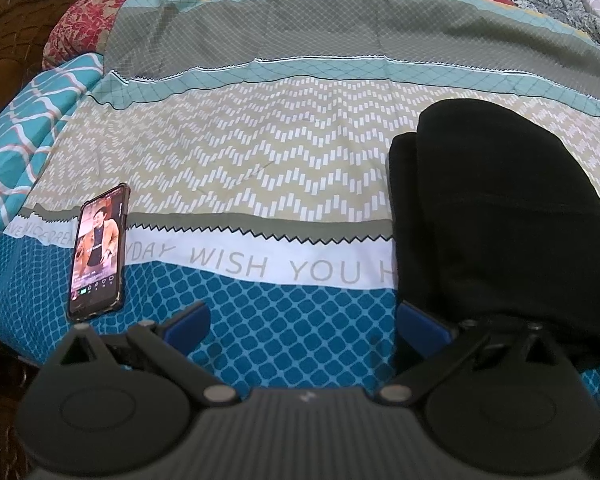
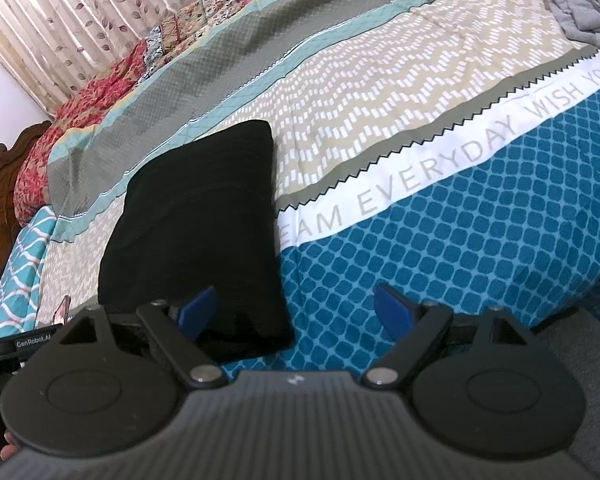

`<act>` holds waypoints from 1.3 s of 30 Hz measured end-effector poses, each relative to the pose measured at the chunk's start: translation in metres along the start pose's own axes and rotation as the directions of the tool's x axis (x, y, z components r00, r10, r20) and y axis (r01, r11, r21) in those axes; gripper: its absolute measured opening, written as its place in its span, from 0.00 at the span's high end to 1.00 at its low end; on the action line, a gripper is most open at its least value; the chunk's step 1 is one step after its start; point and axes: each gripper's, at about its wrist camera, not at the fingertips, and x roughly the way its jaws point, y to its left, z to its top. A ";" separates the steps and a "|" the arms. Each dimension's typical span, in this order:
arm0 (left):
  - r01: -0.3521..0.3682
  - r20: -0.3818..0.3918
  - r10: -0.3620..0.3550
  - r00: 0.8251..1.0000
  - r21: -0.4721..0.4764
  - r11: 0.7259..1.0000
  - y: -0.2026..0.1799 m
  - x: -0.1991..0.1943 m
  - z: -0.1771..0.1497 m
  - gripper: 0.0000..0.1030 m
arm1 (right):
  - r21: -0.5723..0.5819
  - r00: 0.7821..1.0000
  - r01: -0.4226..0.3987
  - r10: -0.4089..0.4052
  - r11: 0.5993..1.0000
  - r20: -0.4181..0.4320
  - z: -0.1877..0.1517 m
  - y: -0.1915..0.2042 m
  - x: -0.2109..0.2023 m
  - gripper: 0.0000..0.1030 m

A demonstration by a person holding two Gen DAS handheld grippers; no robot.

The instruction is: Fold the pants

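The bed [image 1: 284,168] wears a patterned cover with beige, grey and blue bands. On it lie folded black pants [image 1: 496,216] at right of the left view, a lit phone [image 1: 98,254] at lower left, and grey clothes [image 2: 588,4] at upper right of the right view.

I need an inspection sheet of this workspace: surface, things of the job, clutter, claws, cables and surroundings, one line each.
Surface: bed covered by a patterned bedsheet with beige zigzag, grey and blue bands and printed words; it lies mostly flat.
Job's things: black pants, folded into a compact rectangle, lying on the sheet and held by neither claw.
Clutter: smartphone with lit screen, lying on the sheet to the left of the pants; crumpled grey garment at the far end of the bed.
Claws: left claw open, empty; right claw open, empty.
Cables: nothing seen.
Surroundings: carved wooden headboard, red floral quilt, leaf-print curtain.
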 end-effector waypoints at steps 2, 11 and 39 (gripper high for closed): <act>-0.001 0.000 0.001 1.000 0.003 1.000 0.000 0.000 0.000 0.00 | -0.002 1.000 -0.001 0.001 1.000 -0.003 0.000 0.000 0.001 0.15; -0.006 -0.006 0.006 1.000 0.008 1.000 -0.001 0.001 0.000 0.00 | 0.004 1.000 -0.006 0.006 1.000 -0.005 0.001 -0.002 0.001 0.15; 0.219 -0.101 -0.224 0.969 -0.058 0.974 -0.003 0.021 0.030 0.00 | 0.097 0.997 -0.076 0.076 0.992 0.008 0.013 -0.026 0.000 0.14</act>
